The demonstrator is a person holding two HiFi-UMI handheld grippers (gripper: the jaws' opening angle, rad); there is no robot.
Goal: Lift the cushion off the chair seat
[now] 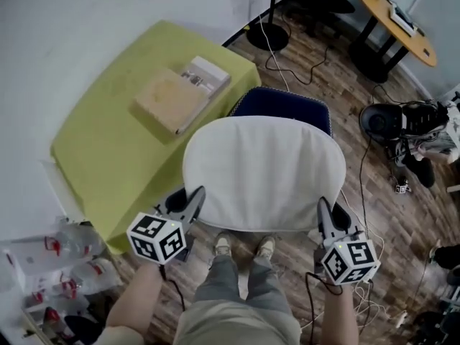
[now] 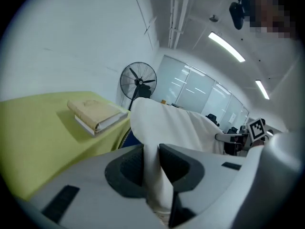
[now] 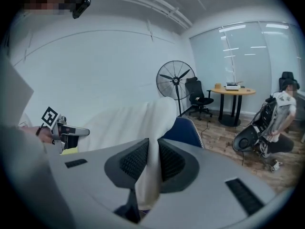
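Observation:
A white cushion [image 1: 264, 169] hangs in the air between both grippers, held up above a blue chair [image 1: 282, 103] whose far edge shows behind it. My left gripper [image 1: 194, 198] is shut on the cushion's near left corner, and in the left gripper view the white fabric [image 2: 153, 173] is pinched between the dark pads. My right gripper [image 1: 325, 208] is shut on the near right corner, with the cushion edge [image 3: 153, 166] squeezed between its pads. The blue chair [image 3: 185, 130] also shows past the cushion in the right gripper view.
A table under a yellow-green cloth [image 1: 100, 149] stands at the left with a tan book [image 1: 171, 99] on it. A standing fan [image 3: 175, 82], a round wooden table [image 1: 399, 21], cables and a person seated on the floor [image 3: 281, 123] lie to the right. My own legs are below.

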